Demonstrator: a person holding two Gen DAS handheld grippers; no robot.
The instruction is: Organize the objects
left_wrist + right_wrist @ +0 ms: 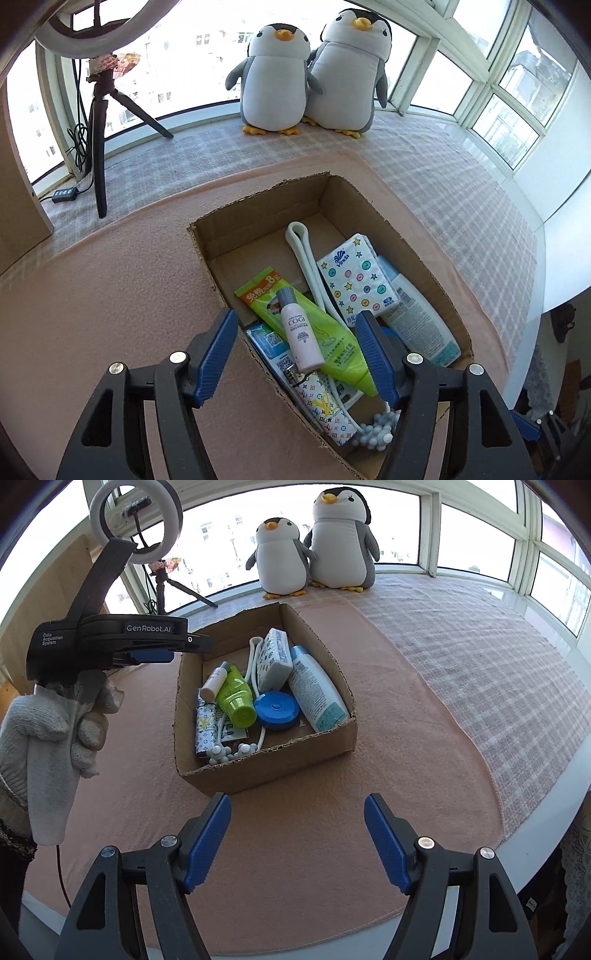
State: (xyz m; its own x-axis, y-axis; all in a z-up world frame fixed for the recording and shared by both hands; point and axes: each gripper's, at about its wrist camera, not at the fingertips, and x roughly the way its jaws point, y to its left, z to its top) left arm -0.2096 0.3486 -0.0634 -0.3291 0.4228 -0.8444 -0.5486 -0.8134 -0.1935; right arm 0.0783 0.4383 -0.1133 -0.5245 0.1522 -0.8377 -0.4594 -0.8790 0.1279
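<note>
An open cardboard box [258, 206] [266, 771] sits on a pink mat [332, 849]. Inside lie a small white bottle with a grey cap [299, 332] [216, 681] on a green tube [332, 339] [236, 698], a star-printed tissue pack [351, 280] [275, 657], a white lotion bottle [421, 325] [316, 690], a blue round tape measure [277, 710], a white cable [303, 251] and a patterned case [328, 410] [206, 727]. My left gripper [295, 321] [195, 642] hangs open above the box's left side, holding nothing. My right gripper [297, 801] is open over the mat in front of the box.
Two penguin plush toys [314, 74] [314, 542] stand by the window behind the box. A ring light on a tripod [99, 110] [136, 520] stands at the back left. Plaid cloth [480, 664] covers the right side up to the table's rounded edge. A gloved hand [44, 738] holds the left gripper.
</note>
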